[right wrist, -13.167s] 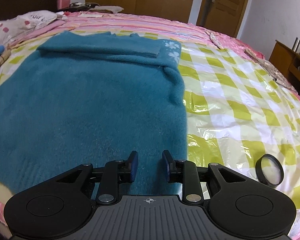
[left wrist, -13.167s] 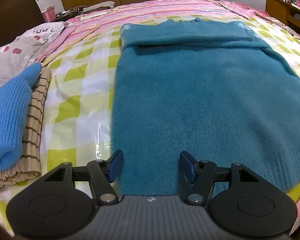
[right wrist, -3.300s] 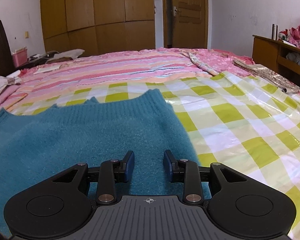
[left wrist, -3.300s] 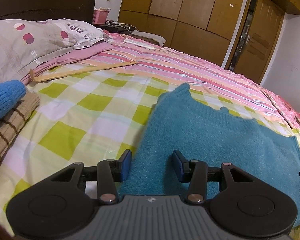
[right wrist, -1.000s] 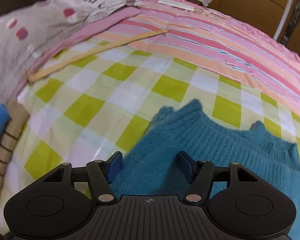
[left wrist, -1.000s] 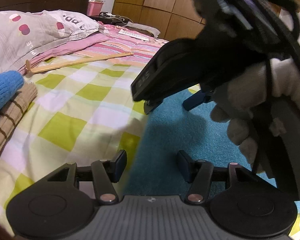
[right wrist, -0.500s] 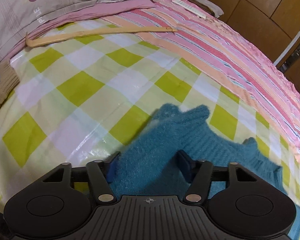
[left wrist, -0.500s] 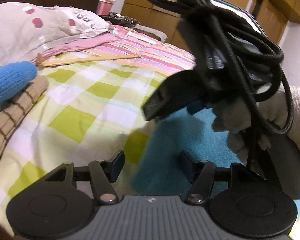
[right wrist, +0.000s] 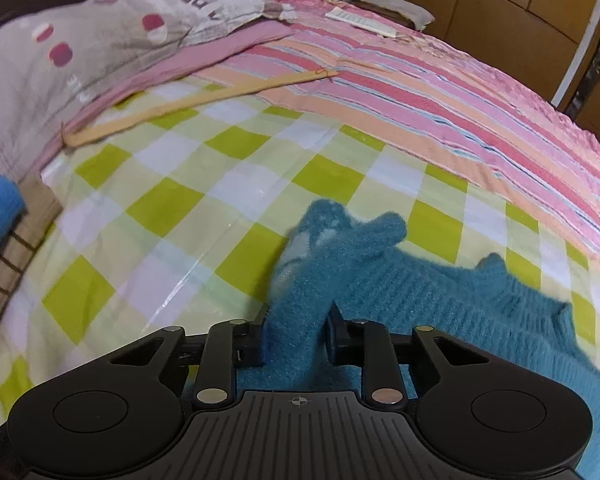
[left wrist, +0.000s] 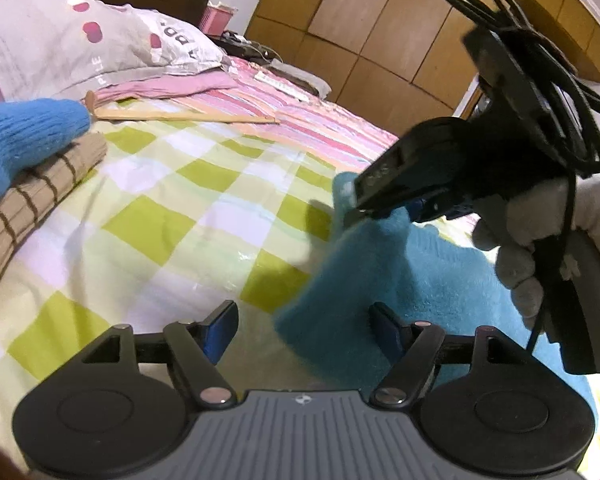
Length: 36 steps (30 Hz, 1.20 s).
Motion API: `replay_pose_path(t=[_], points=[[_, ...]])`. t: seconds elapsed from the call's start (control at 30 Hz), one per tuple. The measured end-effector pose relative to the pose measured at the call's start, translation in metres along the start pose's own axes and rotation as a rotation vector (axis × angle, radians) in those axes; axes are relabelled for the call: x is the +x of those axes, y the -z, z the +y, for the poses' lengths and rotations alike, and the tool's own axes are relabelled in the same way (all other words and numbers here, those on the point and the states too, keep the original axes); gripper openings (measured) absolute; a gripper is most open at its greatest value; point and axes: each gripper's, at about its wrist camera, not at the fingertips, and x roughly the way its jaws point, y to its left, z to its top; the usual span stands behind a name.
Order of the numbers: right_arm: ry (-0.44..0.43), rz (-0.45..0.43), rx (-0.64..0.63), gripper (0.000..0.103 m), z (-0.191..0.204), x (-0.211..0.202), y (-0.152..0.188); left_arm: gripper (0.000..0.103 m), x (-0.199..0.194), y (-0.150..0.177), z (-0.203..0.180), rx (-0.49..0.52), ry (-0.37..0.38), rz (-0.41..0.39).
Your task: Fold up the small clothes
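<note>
The right gripper [right wrist: 294, 334] has now clamped the teal sweater's [right wrist: 440, 292] left edge, lifting it off the bed [right wrist: 180, 200]; the left gripper [left wrist: 302, 326] waits wide open, empty. A crosswise fold seems underway.

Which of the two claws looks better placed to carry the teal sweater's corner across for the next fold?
The right claw. It is shut on a bunched corner of the teal sweater and lifts it off the checked bedspread. The left claw is open, gripping nothing.
</note>
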Motion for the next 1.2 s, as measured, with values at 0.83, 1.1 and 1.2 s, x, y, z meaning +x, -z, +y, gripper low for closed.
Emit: replay_pose_path(t=[0.83, 1.1, 1.2], points=[[-0.138, -0.092, 0.199, 0.019, -0.054, -0.048, 0.015, 0.063, 0.006, 0.010, -0.041, 0.132, 0.076, -0.071], [-0.191, -0.148, 0.279, 0.019, -0.092, -0.077, 0.031, 0.036, -0.005, 0.001, -0.069, 0.112, 0.133, -0.035], [-0.213, -0.179, 0.335, 0.019, -0.116, -0.092, 0.037, 0.033, -0.014, -0.007, -0.090, 0.128, 0.173, -0.058]])
